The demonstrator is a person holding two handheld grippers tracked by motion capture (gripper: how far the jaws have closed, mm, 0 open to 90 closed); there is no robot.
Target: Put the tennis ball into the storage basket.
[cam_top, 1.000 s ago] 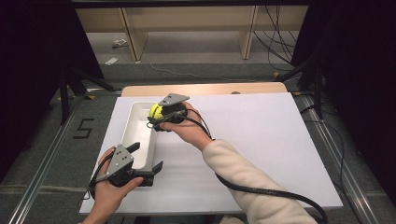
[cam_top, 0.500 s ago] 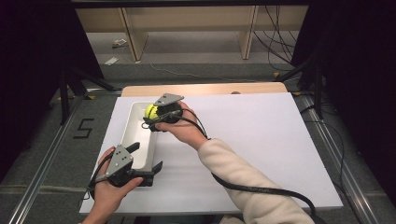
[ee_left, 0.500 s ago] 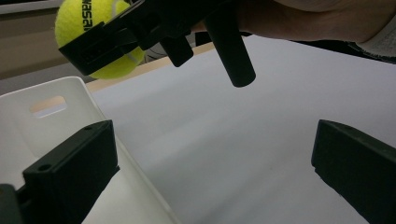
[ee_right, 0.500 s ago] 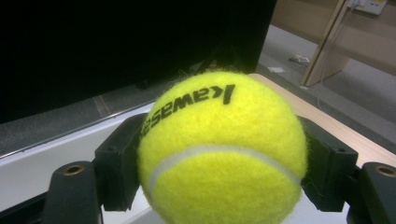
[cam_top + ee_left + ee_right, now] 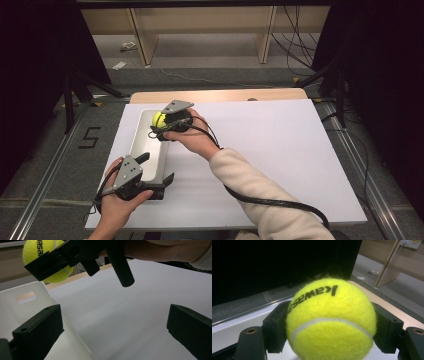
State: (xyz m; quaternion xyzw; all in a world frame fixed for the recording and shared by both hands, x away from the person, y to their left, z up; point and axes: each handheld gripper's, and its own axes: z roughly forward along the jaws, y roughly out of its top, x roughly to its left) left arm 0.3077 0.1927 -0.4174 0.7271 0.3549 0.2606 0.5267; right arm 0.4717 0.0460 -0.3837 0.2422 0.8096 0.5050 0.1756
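Observation:
A yellow tennis ball (image 5: pixel 329 320) with black lettering sits clamped between the two black jaws of my right gripper (image 5: pixel 159 123). In the high view that ball (image 5: pixel 158 118) hangs over the far end of a long white tray (image 5: pixel 139 145). My left gripper (image 5: pixel 156 169) is at the tray's near end, open, one jaw inside the tray and one outside its right wall. Looking along the left gripper's jaws, I see the ball (image 5: pixel 46 258) up at the top left, held above the tray wall (image 5: pixel 53 300).
A white board (image 5: pixel 270 155) covers the table, with a bare wooden strip (image 5: pixel 220 95) along its far edge. The right gripper's black cable (image 5: pixel 270 202) loops across the board near the front. Shelving legs and cables stand on the floor beyond.
My right gripper has carried the ball a little to the left and farther along the tray. The left gripper has stayed put.

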